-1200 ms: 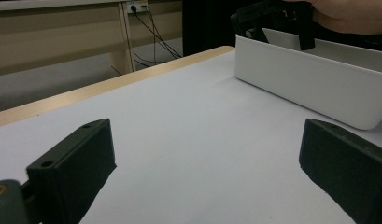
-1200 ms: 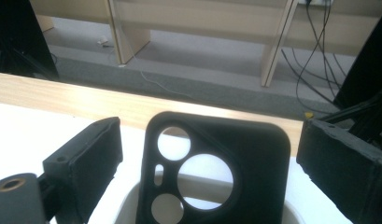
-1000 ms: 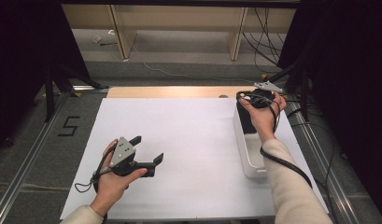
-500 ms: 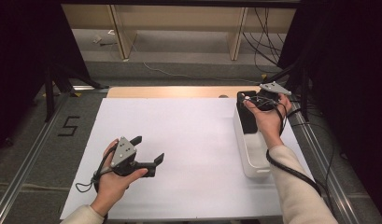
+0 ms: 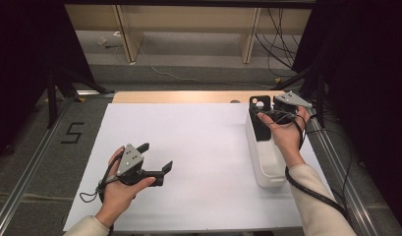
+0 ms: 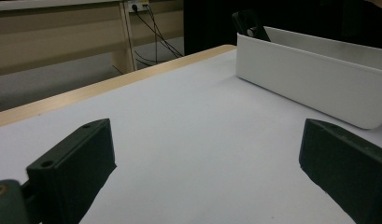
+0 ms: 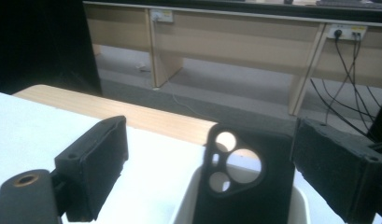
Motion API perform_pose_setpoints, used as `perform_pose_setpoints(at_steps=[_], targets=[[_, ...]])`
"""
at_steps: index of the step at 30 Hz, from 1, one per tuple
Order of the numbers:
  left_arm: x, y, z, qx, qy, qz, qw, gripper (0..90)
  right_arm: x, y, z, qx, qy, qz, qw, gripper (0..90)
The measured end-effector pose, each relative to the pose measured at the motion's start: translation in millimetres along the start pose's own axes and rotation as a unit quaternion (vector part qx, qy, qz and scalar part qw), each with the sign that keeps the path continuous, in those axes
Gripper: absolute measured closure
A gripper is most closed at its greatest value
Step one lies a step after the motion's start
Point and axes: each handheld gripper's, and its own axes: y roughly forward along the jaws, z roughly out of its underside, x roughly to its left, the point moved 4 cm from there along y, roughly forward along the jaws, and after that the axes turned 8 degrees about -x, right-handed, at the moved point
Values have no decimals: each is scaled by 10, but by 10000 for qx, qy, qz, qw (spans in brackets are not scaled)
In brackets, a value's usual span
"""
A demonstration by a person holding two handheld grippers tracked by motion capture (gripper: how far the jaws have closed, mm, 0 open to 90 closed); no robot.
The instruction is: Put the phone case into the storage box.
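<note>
The right gripper (image 5: 268,114), jaws apart, has moved up-frame off the phone case (image 7: 247,179), leaving it standing in the white bin (image 5: 267,169).

- Even overhead light brightens the white table sheet (image 5: 188,147); both sides of the high view sink into darkness.
- Shadows are soft and faint.
- Both gripper views look grainy, their near black jaws slightly blurred.
- No glare.
</note>
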Motion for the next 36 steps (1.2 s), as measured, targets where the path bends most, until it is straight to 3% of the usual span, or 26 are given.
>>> perform_pose_setpoints(at_steps=[29,36], targets=[[10,-3,-5,-8,1,-26,10000,29,280,-433,7,-102,-7,-612,9981,137],[8,-2,-5,-2,4,-29,10000,29,333,-544,35,-99,-100,-720,9973,137]])
